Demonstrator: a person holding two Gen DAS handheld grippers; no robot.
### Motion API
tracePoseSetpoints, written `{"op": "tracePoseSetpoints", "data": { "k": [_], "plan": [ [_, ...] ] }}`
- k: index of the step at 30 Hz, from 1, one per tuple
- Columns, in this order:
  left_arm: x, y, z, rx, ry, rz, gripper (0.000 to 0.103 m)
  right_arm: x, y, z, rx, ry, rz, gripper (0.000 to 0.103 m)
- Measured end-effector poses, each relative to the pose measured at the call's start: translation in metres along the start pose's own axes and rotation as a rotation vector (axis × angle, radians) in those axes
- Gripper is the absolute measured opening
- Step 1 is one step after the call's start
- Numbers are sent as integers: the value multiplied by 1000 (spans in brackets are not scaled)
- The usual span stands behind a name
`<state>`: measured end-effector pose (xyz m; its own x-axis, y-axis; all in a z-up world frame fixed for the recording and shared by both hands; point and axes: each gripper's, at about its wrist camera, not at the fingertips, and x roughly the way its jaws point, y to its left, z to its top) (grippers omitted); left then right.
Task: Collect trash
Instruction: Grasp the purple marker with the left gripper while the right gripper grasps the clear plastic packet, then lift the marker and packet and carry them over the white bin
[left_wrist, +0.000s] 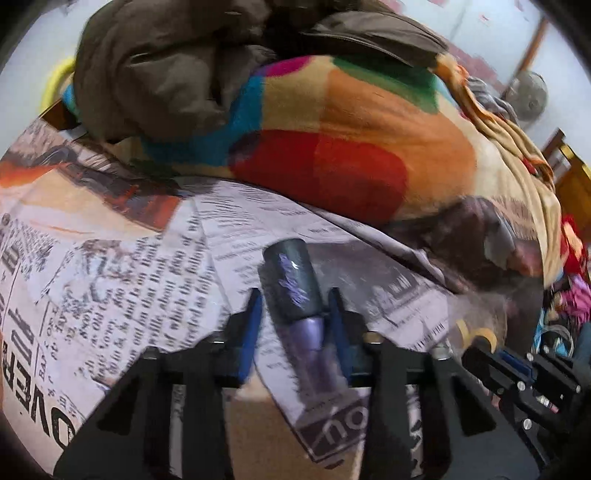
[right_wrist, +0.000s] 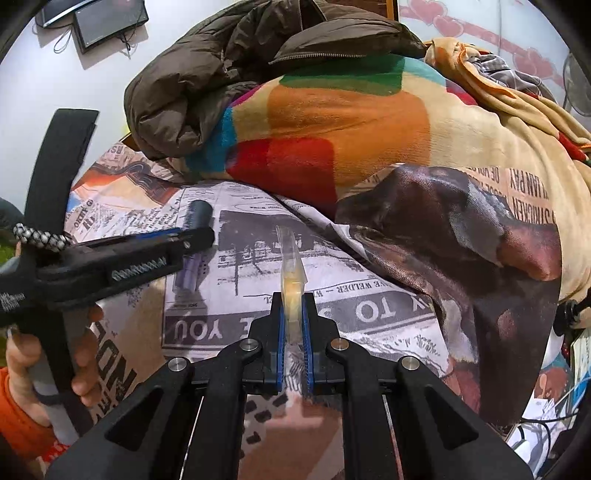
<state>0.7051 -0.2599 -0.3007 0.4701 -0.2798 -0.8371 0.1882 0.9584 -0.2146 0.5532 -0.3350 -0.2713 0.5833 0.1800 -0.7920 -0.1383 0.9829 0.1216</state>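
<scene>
A purple spray can with a dark grey cap (left_wrist: 295, 299) lies on the newspaper-print bedsheet (left_wrist: 122, 280). My left gripper (left_wrist: 295, 314) straddles the can; its blue pads stand either side of the can's neck with small gaps showing. The can's cap (right_wrist: 199, 214) also shows in the right wrist view, past the left gripper's fingers (right_wrist: 177, 238). My right gripper (right_wrist: 293, 306) is shut on a clear yellowish tape roll (right_wrist: 291, 273), held on edge above the sheet. The right gripper and tape (left_wrist: 476, 338) appear at the right of the left wrist view.
A multicoloured blanket (left_wrist: 332, 147) and a brown jacket (left_wrist: 166, 66) are heaped at the far side of the bed. A dog-print fabric (right_wrist: 461, 236) lies to the right. Clutter and cables (right_wrist: 546, 417) sit off the bed's right edge.
</scene>
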Motion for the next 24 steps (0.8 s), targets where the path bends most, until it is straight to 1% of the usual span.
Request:
{"op": "tracePoseSetpoints", "data": {
  "k": [3,5,11,14,18,21,24],
  "plan": [
    [-1,-9,-4,51,5,27,25,-7,3,-1,10,-9,10,8],
    [-5,-9,-9,62,14,24,25,-14,5,-1,11,-16,15,8],
    [-50,2,-22,83,-15,22,25,-45,21,2,-6,-49,8,8],
    [-91,10,-25,96,-65,31,25,-61,32,6,-13,-69,15,8],
    [-152,23,-31,121,-134,55,25,-88,54,10,-30,-101,32,8],
    [-196,34,-42,145,-175,92,25,-112,82,12,-59,-130,67,8],
    [-245,52,-60,155,-206,119,25,-133,112,14,-92,-165,100,8]
  ]
}}
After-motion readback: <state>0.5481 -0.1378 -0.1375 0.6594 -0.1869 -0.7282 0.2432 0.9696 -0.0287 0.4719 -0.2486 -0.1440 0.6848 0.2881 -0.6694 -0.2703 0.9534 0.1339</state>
